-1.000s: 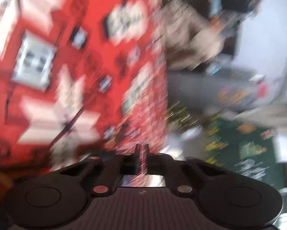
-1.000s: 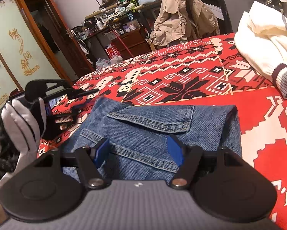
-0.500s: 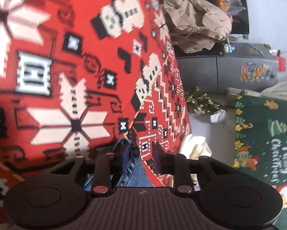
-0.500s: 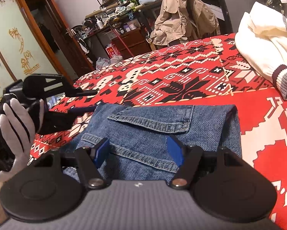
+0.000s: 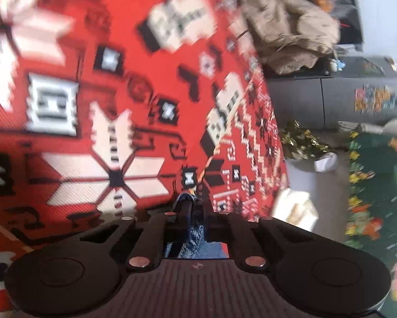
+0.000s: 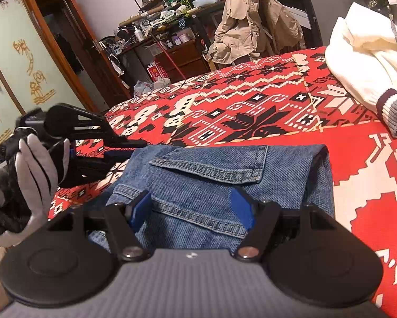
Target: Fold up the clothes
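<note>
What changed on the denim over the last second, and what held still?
The left gripper opened beside the folded blue denim garment, then its jaws are closing on the garment's edge. The right gripper stayed open over the denim; the cream knit sweater stayed put.

Counted: one folded blue denim garment (image 6: 225, 182), one cream knitted sweater (image 6: 362, 61) at the red patterned bedspread's (image 6: 251, 100) far right corner, one beige coat (image 6: 248, 21), two black two-finger grippers (image 6: 190, 206) (image 6: 124, 145).

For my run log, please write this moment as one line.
left gripper: closing on blue denim garment edge | right gripper: open above denim | surface: red patterned bedspread
</note>
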`<state>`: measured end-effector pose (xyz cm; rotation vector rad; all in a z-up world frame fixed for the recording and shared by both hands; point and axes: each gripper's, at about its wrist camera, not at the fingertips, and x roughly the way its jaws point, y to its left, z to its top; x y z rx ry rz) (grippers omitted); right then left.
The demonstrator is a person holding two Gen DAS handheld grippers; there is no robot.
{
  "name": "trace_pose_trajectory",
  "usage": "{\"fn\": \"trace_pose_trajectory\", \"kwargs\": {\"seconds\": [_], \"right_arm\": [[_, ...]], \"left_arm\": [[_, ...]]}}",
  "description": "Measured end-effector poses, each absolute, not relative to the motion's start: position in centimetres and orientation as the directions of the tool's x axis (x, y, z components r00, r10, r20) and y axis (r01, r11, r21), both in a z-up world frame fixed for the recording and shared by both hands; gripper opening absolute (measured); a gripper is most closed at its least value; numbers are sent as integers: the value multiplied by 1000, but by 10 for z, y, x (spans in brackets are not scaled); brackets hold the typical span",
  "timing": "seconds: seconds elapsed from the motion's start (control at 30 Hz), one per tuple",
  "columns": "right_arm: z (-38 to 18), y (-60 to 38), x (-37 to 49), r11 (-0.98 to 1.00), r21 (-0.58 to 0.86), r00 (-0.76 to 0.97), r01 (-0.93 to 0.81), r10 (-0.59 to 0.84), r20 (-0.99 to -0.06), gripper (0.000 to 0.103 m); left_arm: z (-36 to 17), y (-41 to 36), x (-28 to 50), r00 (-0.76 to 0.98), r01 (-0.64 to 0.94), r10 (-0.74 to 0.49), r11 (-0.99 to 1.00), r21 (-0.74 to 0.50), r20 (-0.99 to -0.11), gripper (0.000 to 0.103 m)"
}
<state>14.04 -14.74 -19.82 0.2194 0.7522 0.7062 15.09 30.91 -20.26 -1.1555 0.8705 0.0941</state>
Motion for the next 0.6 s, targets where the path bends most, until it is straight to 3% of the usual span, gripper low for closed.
{"fn": "trace_pose_trajectory", "kwargs": {"seconds": [0.2,0.27,0.3,0.33,0.37,0.47,0.6], "right_arm": [[-199,-149,140,747,422,511,-514,662,-548,71],[-199,-149,139,745,424,509,-515,664,-549,71],[-199,-149,139,745,422,508,-517,663,-550,71],[-199,-148,138,746,418,509,-519,662,-551,71],[-199,-148,138,746,418,508,-518,662,-551,71],[-199,-148,138,746,419,508,-518,662,-551,71],[-199,-148,138,747,418,510,-517,661,-550,71]], "left_arm": [[-171,266,159,700,-376,-152,752,-542,-698,7],[-168,255,158,709,-373,-32,830,-414,-704,7],[-166,249,157,714,-373,31,862,-343,-699,0],[-165,243,156,719,-373,93,888,-269,-689,0],[-164,248,157,717,-372,85,886,-276,-692,0],[-170,287,150,741,-391,-124,719,-574,-660,0],[-177,303,146,746,-385,-271,570,-726,-608,0]]}}
